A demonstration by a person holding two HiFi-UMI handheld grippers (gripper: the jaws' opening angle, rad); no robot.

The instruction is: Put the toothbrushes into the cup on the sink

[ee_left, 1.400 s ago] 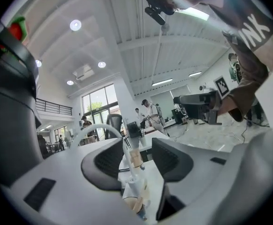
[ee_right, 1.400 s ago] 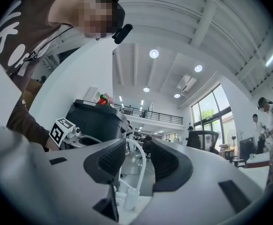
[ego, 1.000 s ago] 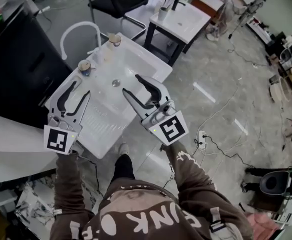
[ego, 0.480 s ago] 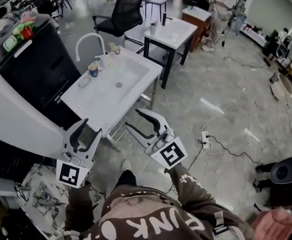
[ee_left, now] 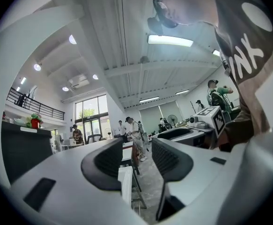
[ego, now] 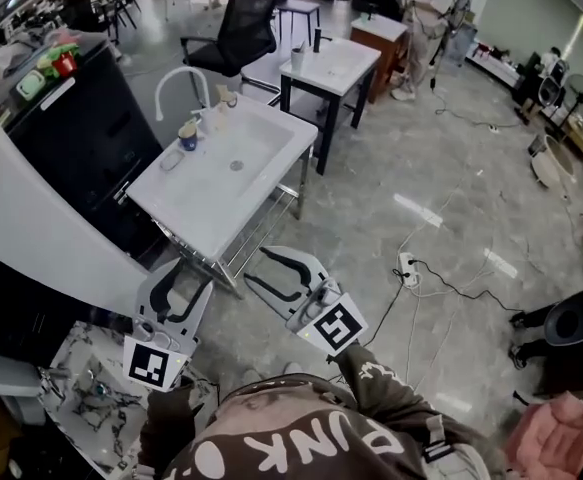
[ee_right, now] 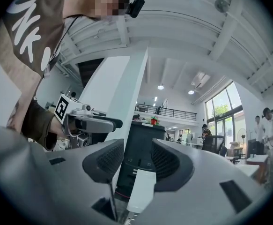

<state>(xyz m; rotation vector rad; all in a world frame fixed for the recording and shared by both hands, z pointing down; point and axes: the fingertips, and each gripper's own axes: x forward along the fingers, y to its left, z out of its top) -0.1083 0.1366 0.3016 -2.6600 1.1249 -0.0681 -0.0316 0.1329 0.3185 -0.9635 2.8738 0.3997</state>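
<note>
The white sink (ego: 203, 200) stands on a metal frame at upper left of the head view, with a white arched tap (ego: 178, 78) behind it. A blue cup (ego: 187, 135) sits on its back rim; what it holds is too small to tell. A second cup (ego: 229, 98) stands by the tap. No toothbrush is clear to see. My left gripper (ego: 186, 278) and right gripper (ego: 258, 266) hang open and empty below the sink's front edge, apart from it. The sink's edge (ee_left: 126, 184) shows between the left jaws, and the sink's edge (ee_right: 141, 189) between the right jaws.
A black cabinet (ego: 71, 128) stands left of the sink, and a white curved counter (ego: 31, 248) nearer me. Behind are a small white table (ego: 333, 60) and a black office chair (ego: 246, 23). A power strip and cables (ego: 407, 266) lie on the floor at right. A person (ego: 426, 8) stands far back.
Both grippers have drawn back from over the basin to low in front of the sink. The view has pulled away, so the sink looks smaller and farther.
</note>
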